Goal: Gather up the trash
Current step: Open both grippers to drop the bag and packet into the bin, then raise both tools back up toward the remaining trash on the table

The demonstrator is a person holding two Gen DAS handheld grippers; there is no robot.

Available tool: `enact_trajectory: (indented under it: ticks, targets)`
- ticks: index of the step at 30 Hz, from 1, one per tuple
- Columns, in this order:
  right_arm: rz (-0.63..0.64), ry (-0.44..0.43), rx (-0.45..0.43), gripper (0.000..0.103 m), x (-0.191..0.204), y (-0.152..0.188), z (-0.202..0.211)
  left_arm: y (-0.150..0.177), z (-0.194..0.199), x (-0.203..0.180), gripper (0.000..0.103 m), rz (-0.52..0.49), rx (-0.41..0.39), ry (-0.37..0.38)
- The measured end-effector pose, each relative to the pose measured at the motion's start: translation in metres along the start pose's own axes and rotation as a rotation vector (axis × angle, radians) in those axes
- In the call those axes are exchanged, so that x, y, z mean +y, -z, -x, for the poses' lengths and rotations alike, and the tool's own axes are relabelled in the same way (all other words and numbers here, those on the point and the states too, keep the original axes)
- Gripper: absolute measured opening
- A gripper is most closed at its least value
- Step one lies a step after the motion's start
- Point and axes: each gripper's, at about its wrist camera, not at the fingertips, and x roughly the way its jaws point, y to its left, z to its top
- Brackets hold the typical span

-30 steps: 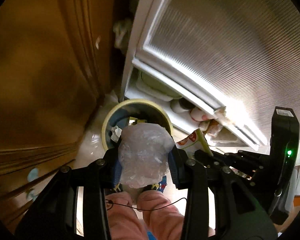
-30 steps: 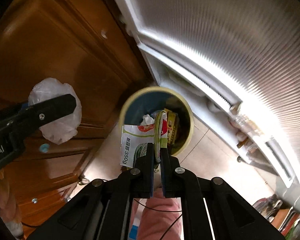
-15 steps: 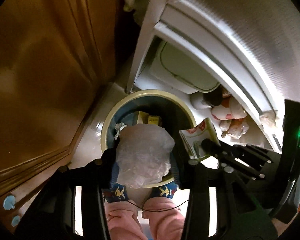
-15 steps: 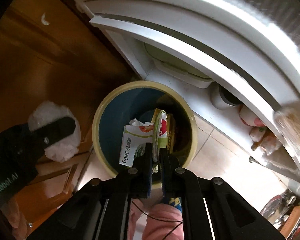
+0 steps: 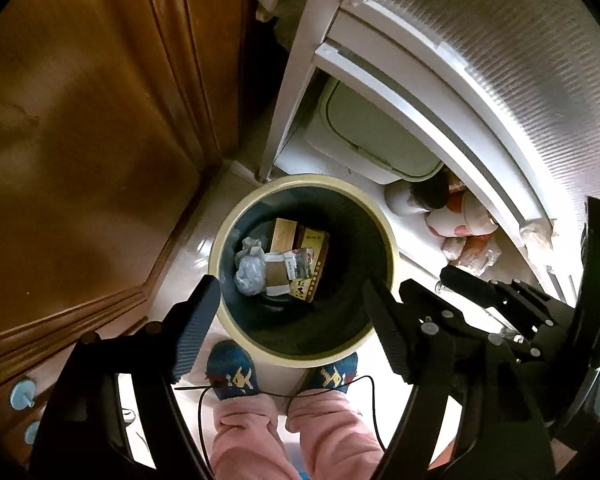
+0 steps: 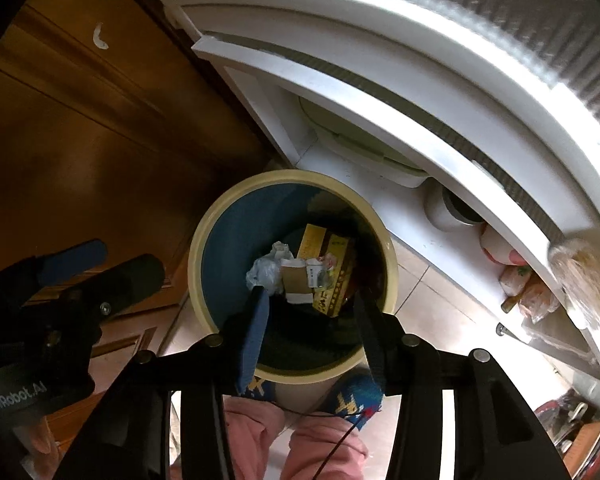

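Observation:
A round trash bin [image 5: 386,240] with a cream rim and dark blue inside stands on the floor below both grippers; it also shows in the right wrist view [image 6: 228,224]. Inside lie a crumpled clear plastic bag [image 5: 249,270], a snack packet [image 5: 286,272] and yellow boxes [image 5: 314,248]. My left gripper [image 5: 292,300] is open and empty above the bin's near rim. My right gripper [image 6: 310,312] is open and empty over the bin; it also shows at the right in the left wrist view [image 5: 460,280]. The left gripper shows at the left in the right wrist view [image 6: 100,264].
Brown wooden cabinets [image 5: 80,140] stand left of the bin. A white ribbed door and frame [image 5: 480,60] curve above and right, with a white lidded container [image 5: 372,136], cups and packets [image 5: 460,224] below it. The person's blue socks [image 5: 230,372] touch the bin's near side.
Both grippers opened. The plastic bag left the left gripper and the snack packet left the right gripper; both now lie in the bin. Both cameras moved closer over the bin.

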Motion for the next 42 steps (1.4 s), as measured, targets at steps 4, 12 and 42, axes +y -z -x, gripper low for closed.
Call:
enact_trajectory:
  ticks: [4, 12, 42]
  targets:
    - [-0.016, 0.003, -0.010, 0.045, -0.002, 0.003, 0.013, 0.002, 0.010, -0.006, 0.072, -0.008, -0.001, -0.001]
    - [-0.041, 0.009, -0.033, 0.045, -0.003, 0.007, 0.049, 0.006, 0.047, -0.015, 0.072, -0.028, 0.001, -0.004]
    - [0.052, -0.032, -0.148, 0.045, 0.021, 0.045, 0.303, 0.033, 0.315, -0.081, 0.072, -0.140, -0.145, -0.042]
